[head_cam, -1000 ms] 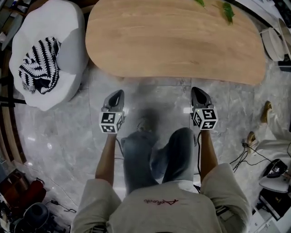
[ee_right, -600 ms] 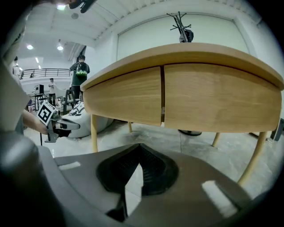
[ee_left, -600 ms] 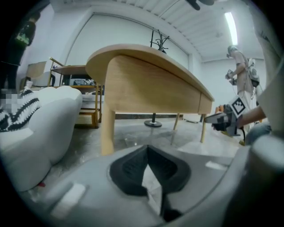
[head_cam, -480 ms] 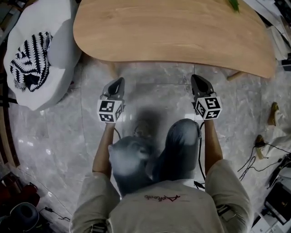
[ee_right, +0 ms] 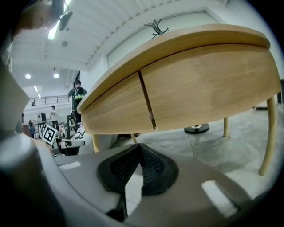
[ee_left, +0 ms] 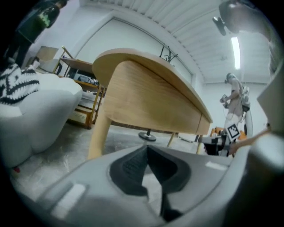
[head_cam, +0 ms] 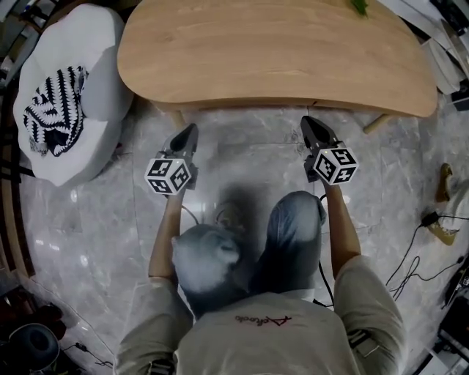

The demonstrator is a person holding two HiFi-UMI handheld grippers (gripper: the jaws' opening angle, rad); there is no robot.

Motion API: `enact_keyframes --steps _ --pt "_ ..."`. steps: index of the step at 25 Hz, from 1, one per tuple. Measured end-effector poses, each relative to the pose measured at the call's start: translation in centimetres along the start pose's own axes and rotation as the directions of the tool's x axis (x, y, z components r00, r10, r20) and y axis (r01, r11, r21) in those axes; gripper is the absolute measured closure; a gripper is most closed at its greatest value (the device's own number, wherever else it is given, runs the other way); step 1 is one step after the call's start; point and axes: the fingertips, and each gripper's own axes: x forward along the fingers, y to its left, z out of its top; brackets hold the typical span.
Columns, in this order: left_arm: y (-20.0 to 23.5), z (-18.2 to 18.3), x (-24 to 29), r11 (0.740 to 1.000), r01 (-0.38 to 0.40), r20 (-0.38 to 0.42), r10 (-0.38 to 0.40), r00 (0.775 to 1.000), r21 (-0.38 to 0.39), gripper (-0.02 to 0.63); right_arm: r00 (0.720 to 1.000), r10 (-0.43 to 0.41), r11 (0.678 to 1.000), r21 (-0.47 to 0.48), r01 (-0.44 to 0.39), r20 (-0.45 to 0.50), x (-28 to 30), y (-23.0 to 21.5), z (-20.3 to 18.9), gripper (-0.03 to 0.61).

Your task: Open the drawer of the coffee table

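Coffee table (head_cam: 271, 51) spans the upper frame; its drawer front (ee_right: 208, 88) is shut, flush, with no handle visible, only a seam (ee_right: 147, 106). Left gripper (head_cam: 189, 135) and right gripper (head_cam: 310, 126), both pinched together and empty, hang near its edge. Risk: the tips may slip off the smooth front, or a pull may drag the whole table.

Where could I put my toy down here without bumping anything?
The wooden tabletop is almost bare; only green leaves sit at its far edge. The marble floor between it and the person's knees is free. Crowded: the white seat holds a striped cloth, and cables trail on the right.
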Motion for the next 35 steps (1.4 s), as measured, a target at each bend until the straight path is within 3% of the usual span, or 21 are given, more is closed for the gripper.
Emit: enact_keyframes --steps 4,7,9,10,11,12,15,19,21,24,27,35 --pt "1.0 1.6 -0.2 0.974 0.081 0.131 -0.053 0.99 -0.213 0.614 0.996 0.052 0.973 0.222 -0.067 0.073 0.7 -0.3 0.4 0.574" --pt "1.1 2.3 0.1 0.944 0.132 0.184 -0.078 0.98 -0.302 0.614 0.993 0.048 0.937 0.34 -0.081 0.104 1.1 -0.7 0.5 0.572" --pt "1.4 2.7 0.4 0.928 0.152 0.2 -0.086 0.976 -0.341 0.614 0.992 0.066 0.925 0.365 -0.102 0.111 1.4 -0.5 0.6 0.57" --pt "1.5 2.9 0.5 0.92 0.16 0.206 -0.089 0.974 -0.359 0.614 0.989 0.085 0.918 0.378 -0.124 0.117 1.6 -0.3 0.6 0.518" --pt "1.7 3.1 0.6 0.911 0.171 0.214 -0.094 0.972 -0.376 0.569 0.986 0.108 0.908 0.391 -0.15 0.127 1.8 0.0 0.8 0.451" --pt "1.8 3.3 0.8 0.901 0.186 0.224 -0.103 0.969 -0.391 0.532 0.982 0.128 0.898 0.405 -0.174 0.138 2.0 0.1 1.0 0.427" --pt "2.5 4.3 1.2 0.865 0.237 0.27 -0.124 0.955 -0.442 0.448 0.974 0.15 0.874 0.438 -0.211 0.17 2.9 -0.1 1.5 0.38" --pt "3.1 5.1 1.7 0.83 0.279 0.302 -0.141 0.943 -0.482 0.391 0.964 0.195 0.872 0.418 -0.254 0.179 4.1 0.5 2.4 0.327" --pt "3.2 4.9 1.6 0.836 0.269 0.293 -0.137 0.946 -0.478 0.391 0.954 0.227 0.871 0.398 -0.288 0.194 4.2 1.1 3.0 0.331" --pt "2.9 5.3 1.4 0.844 0.283 0.314 -0.144 0.938 -0.456 0.4 0.94 0.264 0.869 0.371 -0.328 0.214 3.9 1.5 3.3 0.402" --pt "2.6 5.8 1.3 0.848 0.311 0.341 -0.167 0.925 -0.429 0.408 0.935 0.273 0.865 0.367 -0.341 0.226 3.9 1.5 3.2 0.404" --pt "2.4 5.5 1.0 0.858 0.304 0.32 -0.175 0.931 -0.415 0.43 0.931 0.275 0.859 0.373 -0.35 0.24 3.3 1.6 2.9 0.426"
